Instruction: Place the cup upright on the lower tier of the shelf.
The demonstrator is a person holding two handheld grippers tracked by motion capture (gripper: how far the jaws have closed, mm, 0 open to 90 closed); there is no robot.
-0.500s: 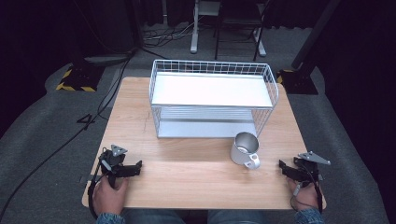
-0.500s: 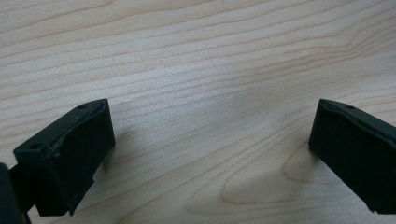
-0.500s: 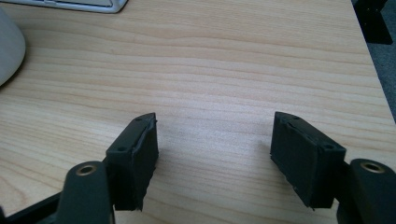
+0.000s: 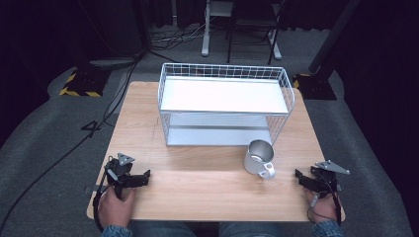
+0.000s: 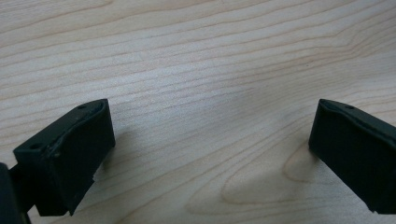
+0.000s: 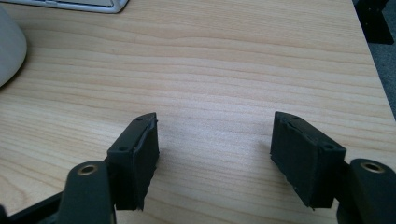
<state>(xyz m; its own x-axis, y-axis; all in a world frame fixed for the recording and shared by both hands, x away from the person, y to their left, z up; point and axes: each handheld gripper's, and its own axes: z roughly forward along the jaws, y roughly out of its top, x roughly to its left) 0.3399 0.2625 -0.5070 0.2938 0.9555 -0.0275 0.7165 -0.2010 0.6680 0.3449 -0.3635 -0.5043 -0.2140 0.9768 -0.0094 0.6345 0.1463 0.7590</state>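
My left gripper (image 4: 146, 176) rests low over the wooden table (image 4: 207, 190) at its near left, held in a hand. In the left gripper view it (image 5: 210, 140) stands open, with bare wood between its jaws. My right gripper (image 4: 298, 175) sits at the near right, pointing inward. It (image 6: 215, 140) is open too and holds nothing. A metal mug (image 4: 259, 157) stands upright between the two, closer to the right gripper, its handle toward the near edge. Its pale side (image 6: 7, 46) shows at the left of the right gripper view.
A white wire rack (image 4: 225, 101) with two shelves stands on the far half of the table, just behind the mug. Bare wood spans the near half between the grippers. Grey carpet, cables and chair legs lie beyond the table.
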